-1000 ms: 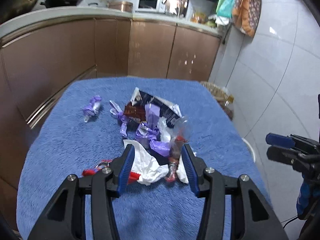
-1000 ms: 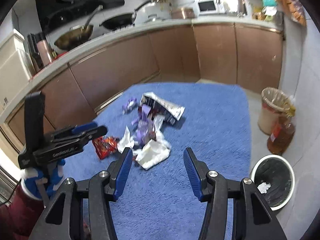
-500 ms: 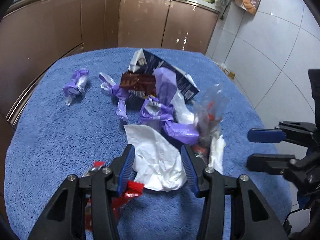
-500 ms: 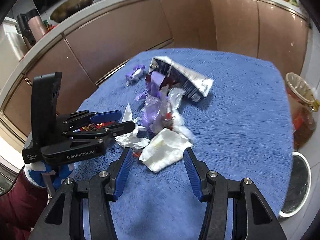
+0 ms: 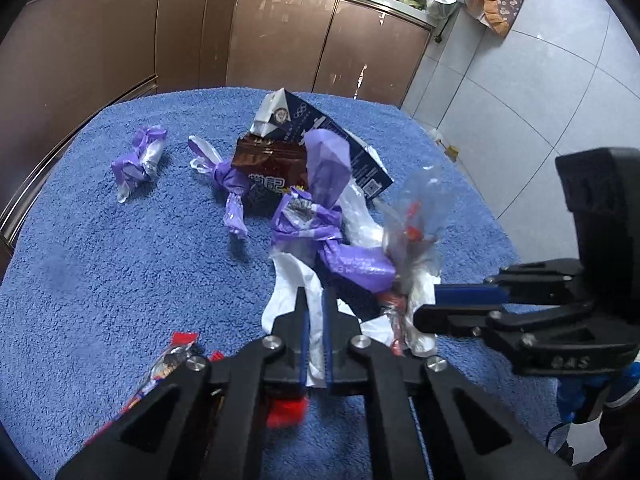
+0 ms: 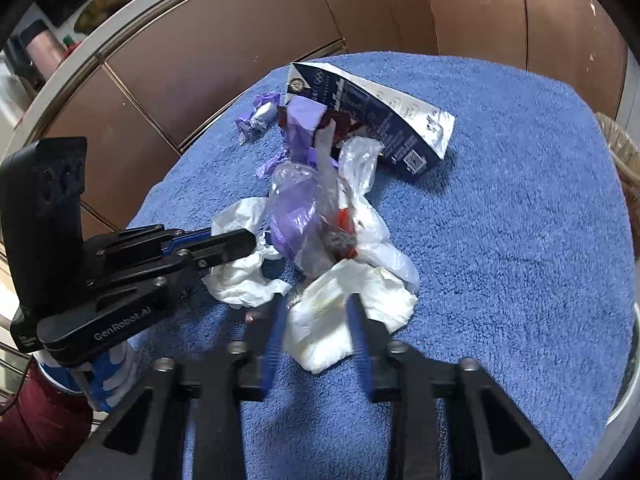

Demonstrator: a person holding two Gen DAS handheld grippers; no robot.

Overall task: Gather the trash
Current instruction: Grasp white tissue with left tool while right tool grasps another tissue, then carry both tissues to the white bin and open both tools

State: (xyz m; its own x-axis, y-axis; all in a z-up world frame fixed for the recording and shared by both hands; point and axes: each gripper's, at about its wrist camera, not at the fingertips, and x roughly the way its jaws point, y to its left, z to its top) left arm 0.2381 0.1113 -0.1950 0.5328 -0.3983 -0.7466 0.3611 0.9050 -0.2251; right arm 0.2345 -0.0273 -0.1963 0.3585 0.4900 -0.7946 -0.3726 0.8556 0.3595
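A heap of trash lies on the blue towel-covered table [image 5: 100, 280]: purple wrappers [image 5: 316, 172], a dark blue carton [image 5: 320, 128], a brown packet [image 5: 272, 164], clear plastic [image 5: 416, 220] and white tissues. My left gripper [image 5: 314, 312] is shut on a white tissue [image 5: 292, 292] at the near edge of the heap; the tissue also shows in the right wrist view [image 6: 244, 276]. My right gripper [image 6: 316, 312] stands part open around another crumpled white tissue [image 6: 344, 312], its blurred fingers either side of it. A red snack wrapper [image 5: 172, 356] lies beside the left gripper.
A lone purple wrapper [image 5: 138, 160] lies apart at the far left of the towel. Brown kitchen cabinets [image 5: 280, 40] curve behind the table. A basket [image 6: 618, 148] stands beyond the table's right edge. The rim of a bin [image 6: 628, 384] shows at the lower right.
Both grippers have moved into the heap. The left gripper has shut on the white tissue. The right gripper's fingers have narrowed around the other tissue.
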